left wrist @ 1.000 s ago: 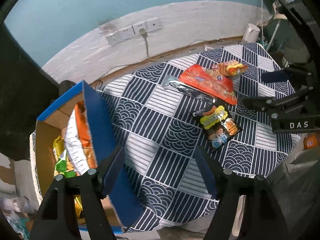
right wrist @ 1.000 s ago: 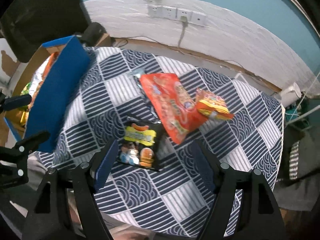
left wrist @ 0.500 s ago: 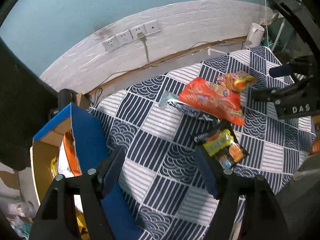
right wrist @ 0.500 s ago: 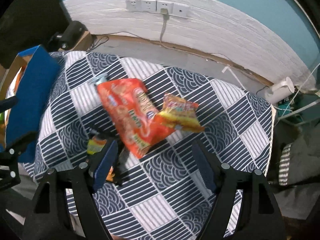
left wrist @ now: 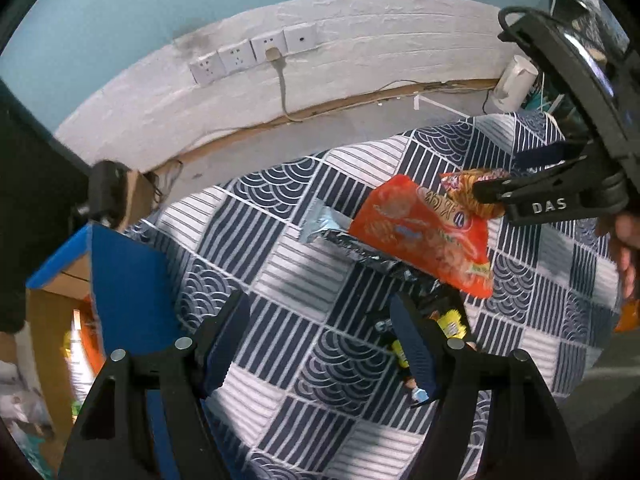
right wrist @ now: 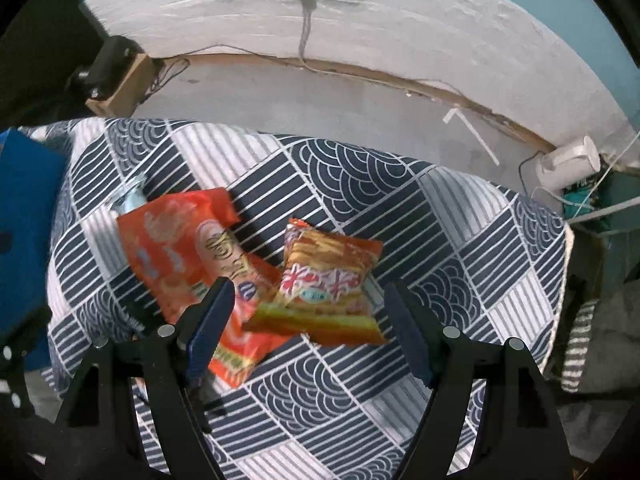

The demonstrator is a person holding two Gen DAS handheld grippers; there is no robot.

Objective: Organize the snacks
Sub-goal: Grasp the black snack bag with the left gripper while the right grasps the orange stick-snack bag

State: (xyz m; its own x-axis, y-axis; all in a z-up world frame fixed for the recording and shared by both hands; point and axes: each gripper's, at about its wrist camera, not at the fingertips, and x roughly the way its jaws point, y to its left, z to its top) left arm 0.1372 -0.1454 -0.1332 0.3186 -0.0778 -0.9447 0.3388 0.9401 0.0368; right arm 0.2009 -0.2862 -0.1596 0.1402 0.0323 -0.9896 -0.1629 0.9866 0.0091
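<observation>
Both hand-held grippers gape empty; we centre the right hand-held gripper (right wrist: pixel 308 320) over the small bag (right wrist: pixel 324 288), then squeeze.

Soft, even light fell across both fisheye views, which bent strongly and blackened at their rims; the red snack bag (right wrist: pixel 188 264) was motion-smeared, with faint shadows.

White letters "DAS" stand on the black right gripper (left wrist: pixel 516 184); the snack packets' print is unreadable.
</observation>
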